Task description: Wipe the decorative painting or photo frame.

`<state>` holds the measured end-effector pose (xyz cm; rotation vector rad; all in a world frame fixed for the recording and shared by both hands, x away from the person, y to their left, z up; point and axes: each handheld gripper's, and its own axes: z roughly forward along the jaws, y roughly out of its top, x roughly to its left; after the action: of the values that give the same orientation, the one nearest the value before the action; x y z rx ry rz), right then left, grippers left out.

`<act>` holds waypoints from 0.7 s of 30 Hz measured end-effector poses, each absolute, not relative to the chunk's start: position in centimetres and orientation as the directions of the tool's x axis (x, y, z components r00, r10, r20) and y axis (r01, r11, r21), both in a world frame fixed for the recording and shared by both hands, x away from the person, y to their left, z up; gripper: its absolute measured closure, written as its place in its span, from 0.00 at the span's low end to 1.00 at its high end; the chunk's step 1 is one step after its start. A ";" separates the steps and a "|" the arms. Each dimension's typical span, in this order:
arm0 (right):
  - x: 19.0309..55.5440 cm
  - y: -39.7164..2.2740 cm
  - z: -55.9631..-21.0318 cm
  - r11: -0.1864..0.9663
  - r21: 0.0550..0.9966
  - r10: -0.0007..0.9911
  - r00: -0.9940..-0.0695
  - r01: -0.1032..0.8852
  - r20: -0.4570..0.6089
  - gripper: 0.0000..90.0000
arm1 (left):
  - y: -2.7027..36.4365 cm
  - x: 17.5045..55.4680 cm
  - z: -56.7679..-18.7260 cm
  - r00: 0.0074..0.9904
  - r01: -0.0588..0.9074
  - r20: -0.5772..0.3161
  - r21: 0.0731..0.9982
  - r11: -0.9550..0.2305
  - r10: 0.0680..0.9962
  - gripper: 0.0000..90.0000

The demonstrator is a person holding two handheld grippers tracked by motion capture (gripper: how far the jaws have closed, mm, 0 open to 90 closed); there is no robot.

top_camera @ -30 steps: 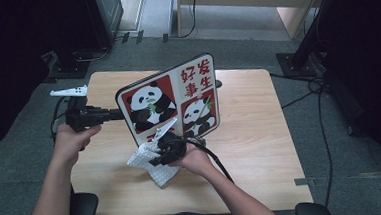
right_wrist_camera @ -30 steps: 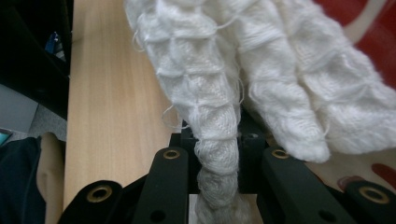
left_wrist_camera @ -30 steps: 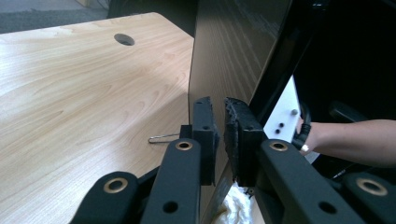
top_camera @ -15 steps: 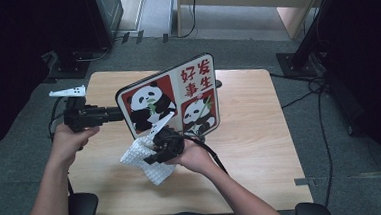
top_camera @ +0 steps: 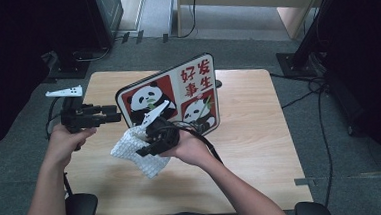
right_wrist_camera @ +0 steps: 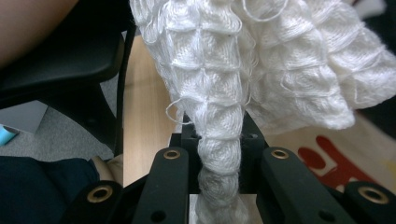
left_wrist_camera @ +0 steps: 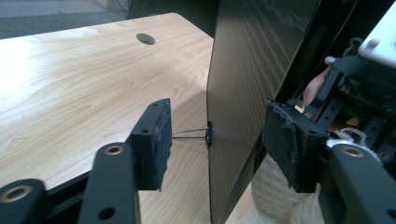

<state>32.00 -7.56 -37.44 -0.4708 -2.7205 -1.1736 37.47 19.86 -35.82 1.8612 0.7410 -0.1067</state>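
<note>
We see the board [top_camera: 170, 99] standing on edge on the table [top_camera: 250, 134], leaning back a little, its long axis running from near left to far right across the tabletop. Its printed face, with pandas on red panels and red characters on white, looks toward us in the high view. In the left gripper view we meet its plain dark back [left_wrist_camera: 252, 70], which shows a fine wood-like grain and a small clip with a thin wire at the edge.

The left gripper [top_camera: 113, 113] lies level just beside the board's left edge. Its jaws have just been opening; they now stand apart with that edge between them, and the foam pads [left_wrist_camera: 156, 140] do not press on it.

The right gripper [top_camera: 146, 149] is closed on the cloth [top_camera: 138, 151], a white knitted piece with a puffy waffle texture and loose threads. In the right gripper view a bunched strip of it [right_wrist_camera: 219, 154] runs down between the black jaws, while the rest fans out above. The cloth hangs in front of the board's lower left part, covering some of it. Whether cloth and board touch, we cannot tell.

The table is pale wood with a round cable hole [left_wrist_camera: 145, 38].
</note>
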 end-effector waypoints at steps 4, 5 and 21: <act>31.9 -7.1 -36.2 0.654 0.688 0.210 -0.949 0.315 0.235 0.87 | 20.1 37.4 -35.8 0.804 0.531 -0.399 0.816 -0.229 0.441 0.44; 31.8 -6.9 -36.0 0.655 0.690 0.203 -0.952 0.307 0.231 0.87 | 20.2 37.3 -35.7 0.801 0.531 -0.399 0.817 -0.224 0.446 0.44; 32.6 -4.4 -32.5 0.665 0.708 0.141 -0.971 0.238 0.194 0.87 | 21.8 36.2 -35.0 0.789 0.528 -0.387 0.824 -0.206 0.477 0.46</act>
<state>32.60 -4.41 -32.54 -0.3146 -2.7530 -1.1970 36.16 21.81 -35.04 1.8443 0.7696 -0.0564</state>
